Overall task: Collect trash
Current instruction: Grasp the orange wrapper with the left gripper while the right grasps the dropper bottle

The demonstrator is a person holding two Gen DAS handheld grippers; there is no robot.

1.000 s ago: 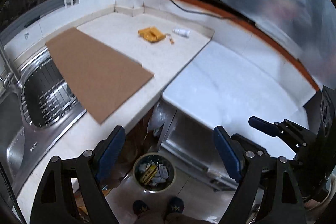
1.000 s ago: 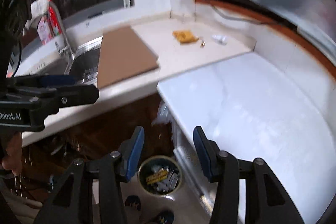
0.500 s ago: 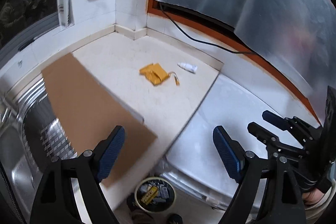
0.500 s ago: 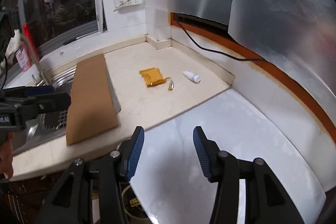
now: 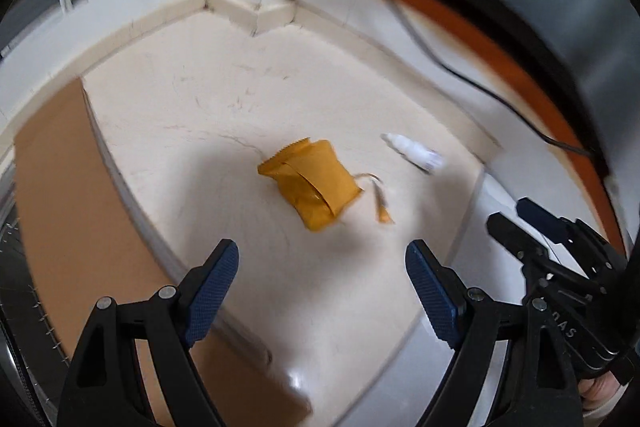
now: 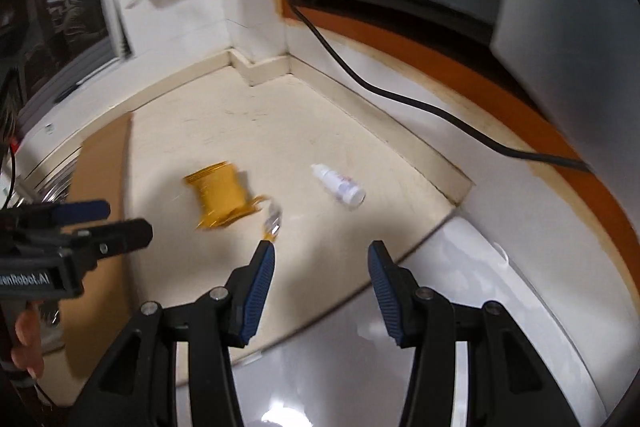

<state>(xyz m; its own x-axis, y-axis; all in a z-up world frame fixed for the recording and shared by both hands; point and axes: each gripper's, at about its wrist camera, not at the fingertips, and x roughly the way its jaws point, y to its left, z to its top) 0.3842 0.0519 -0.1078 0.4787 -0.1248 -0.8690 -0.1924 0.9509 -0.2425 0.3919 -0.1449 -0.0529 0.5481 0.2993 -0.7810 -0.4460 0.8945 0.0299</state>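
Observation:
A crumpled yellow wrapper [image 5: 310, 183] lies on the cream counter, with a small torn wrapper scrap [image 5: 382, 205] to its right and a small white bottle [image 5: 414, 151] on its side farther right. My left gripper [image 5: 322, 267] is open and empty, just short of the yellow wrapper. My right gripper [image 6: 322, 259] is open and empty; the scrap [image 6: 273, 217] lies just ahead of its left fingertip, the yellow wrapper [image 6: 220, 197] to the left and the bottle [image 6: 340, 185] ahead. Each gripper shows in the other's view, the right [image 5: 560, 247] and the left [image 6: 80, 227].
A brown board [image 5: 68, 207] lies on the counter to the left, partly over a steel sink [image 5: 12, 307]. A white glossy surface [image 6: 480, 307] adjoins the counter on the right. A black cable [image 6: 400, 99] runs along the back wall ledge.
Both grippers have moved up from the floor bin and forward over the counter, closer to the yellow wrapper and the bottle. The bin has left both views. Both stay open.

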